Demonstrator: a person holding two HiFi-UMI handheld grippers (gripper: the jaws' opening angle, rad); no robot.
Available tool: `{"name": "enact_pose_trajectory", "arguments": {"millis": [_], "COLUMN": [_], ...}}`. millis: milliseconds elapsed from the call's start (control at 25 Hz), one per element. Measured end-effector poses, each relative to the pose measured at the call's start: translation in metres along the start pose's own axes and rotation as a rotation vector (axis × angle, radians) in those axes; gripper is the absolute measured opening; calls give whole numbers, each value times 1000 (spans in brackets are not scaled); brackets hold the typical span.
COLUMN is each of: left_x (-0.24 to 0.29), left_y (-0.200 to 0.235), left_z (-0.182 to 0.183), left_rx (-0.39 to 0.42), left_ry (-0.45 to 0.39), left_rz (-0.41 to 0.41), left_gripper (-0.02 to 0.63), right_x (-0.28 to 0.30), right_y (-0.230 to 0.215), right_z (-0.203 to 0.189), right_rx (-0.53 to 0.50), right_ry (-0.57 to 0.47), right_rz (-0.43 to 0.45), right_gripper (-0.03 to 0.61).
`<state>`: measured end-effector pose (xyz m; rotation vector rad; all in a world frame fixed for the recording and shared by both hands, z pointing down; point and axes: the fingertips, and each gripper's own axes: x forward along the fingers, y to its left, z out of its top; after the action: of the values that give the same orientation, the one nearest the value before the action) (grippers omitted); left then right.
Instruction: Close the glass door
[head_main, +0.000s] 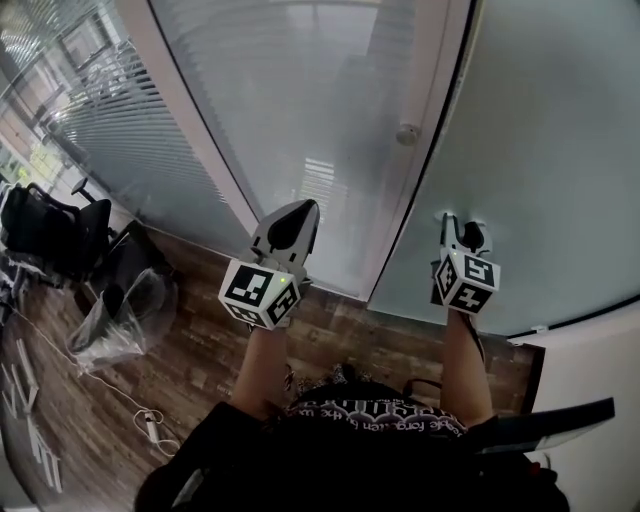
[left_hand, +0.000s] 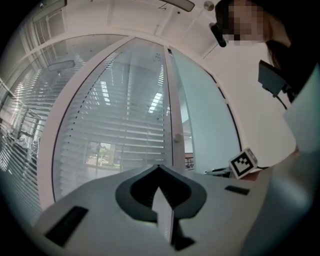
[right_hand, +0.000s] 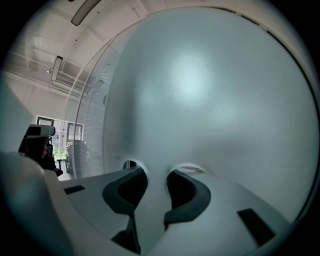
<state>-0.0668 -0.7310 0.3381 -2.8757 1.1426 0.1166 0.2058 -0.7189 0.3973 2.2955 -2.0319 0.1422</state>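
Head view: frosted glass door (head_main: 540, 120), wood-plank floor (head_main: 200, 360), office chair (head_main: 40, 230).

Underfoot we see a wood-patterned floor (head_main: 200, 350). At the far left stands a black office chair (head_main: 45, 228), and near it a crumpled clear plastic bag (head_main: 125, 318) lies on the boards. A thin white cable (head_main: 105, 383) trails past the bag to what we take, at this size, for a power strip (head_main: 150, 428). Pale horizontal blinds (left_hand: 125, 125) hang with daylight showing between their slats.

Glass door (head_main: 540, 150) bars the front (chair (head_main: 45, 228) and bag (head_main: 125, 315) leftward).
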Motion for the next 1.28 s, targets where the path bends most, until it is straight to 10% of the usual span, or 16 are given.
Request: {"name": "enact_pose_trajectory", "arguments": {"millis": [1280], "left_x": [55], "left_y": [17], "left_z": [3], "left_rx": [17], "left_ry": [8], "left_rz": [-20], "left_gripper": [2], "right_x": [52], "right_y": [-21], "right_z": [8], "right_rx": [4], "right_ry": [-4], "right_rz": [-80], "right_gripper": [116]}}
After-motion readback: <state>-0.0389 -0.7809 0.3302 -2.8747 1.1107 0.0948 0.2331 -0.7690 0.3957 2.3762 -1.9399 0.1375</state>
